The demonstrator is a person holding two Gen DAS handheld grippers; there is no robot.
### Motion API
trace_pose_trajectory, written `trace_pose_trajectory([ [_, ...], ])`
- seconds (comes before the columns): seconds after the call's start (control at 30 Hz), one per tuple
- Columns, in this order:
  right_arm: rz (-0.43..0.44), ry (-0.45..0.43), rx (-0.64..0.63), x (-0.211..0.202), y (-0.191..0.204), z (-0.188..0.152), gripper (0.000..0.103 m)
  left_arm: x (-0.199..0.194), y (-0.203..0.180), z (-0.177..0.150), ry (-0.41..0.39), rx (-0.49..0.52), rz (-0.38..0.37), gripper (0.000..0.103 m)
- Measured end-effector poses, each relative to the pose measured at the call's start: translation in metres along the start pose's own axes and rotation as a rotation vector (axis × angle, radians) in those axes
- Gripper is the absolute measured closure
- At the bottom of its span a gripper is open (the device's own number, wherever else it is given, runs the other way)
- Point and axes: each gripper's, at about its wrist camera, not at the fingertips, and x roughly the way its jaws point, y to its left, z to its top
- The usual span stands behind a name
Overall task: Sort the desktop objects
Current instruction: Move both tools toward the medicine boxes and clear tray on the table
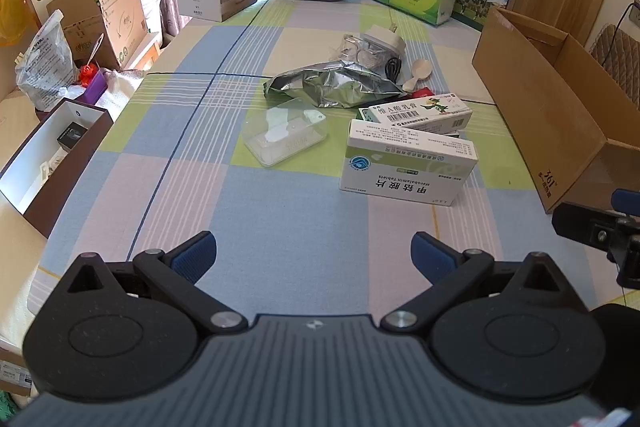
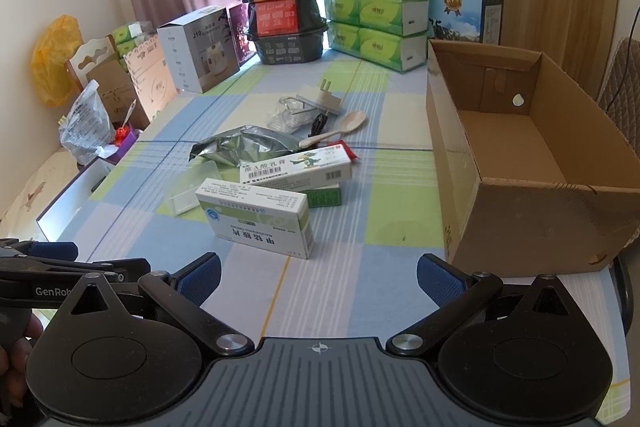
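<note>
A loose pile lies mid-table on the checked cloth: a white-green tablet box (image 1: 408,167) (image 2: 256,217) nearest, a long ointment box (image 1: 420,113) (image 2: 298,169) behind it, a clear plastic case (image 1: 286,137) (image 2: 188,195), a silver foil bag (image 1: 332,85) (image 2: 240,147), a pale spoon (image 1: 418,73) (image 2: 336,131) and a white plug adapter (image 1: 386,41) (image 2: 320,99). An open cardboard box (image 1: 552,107) (image 2: 520,163) stands on the right, with nothing inside. My left gripper (image 1: 314,255) and right gripper (image 2: 318,277) are both open, short of the pile, holding nothing.
Green tissue packs (image 2: 374,13), stacked black food trays (image 2: 286,13) and a white appliance carton (image 2: 198,53) line the far edge. Boxes and bags (image 1: 60,67) crowd the left side off the table. The other gripper (image 2: 48,273) shows at the left of the right wrist view.
</note>
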Motion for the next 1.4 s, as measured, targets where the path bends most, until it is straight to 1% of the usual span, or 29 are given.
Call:
trace_pose_trajectory([
  [1.4,0.010,-0.002,0.006,-0.0019,0.0007,0.0010,0.002,-0.0001,0.0012,0.0004,-0.001,-0.009,-0.003,0.001],
])
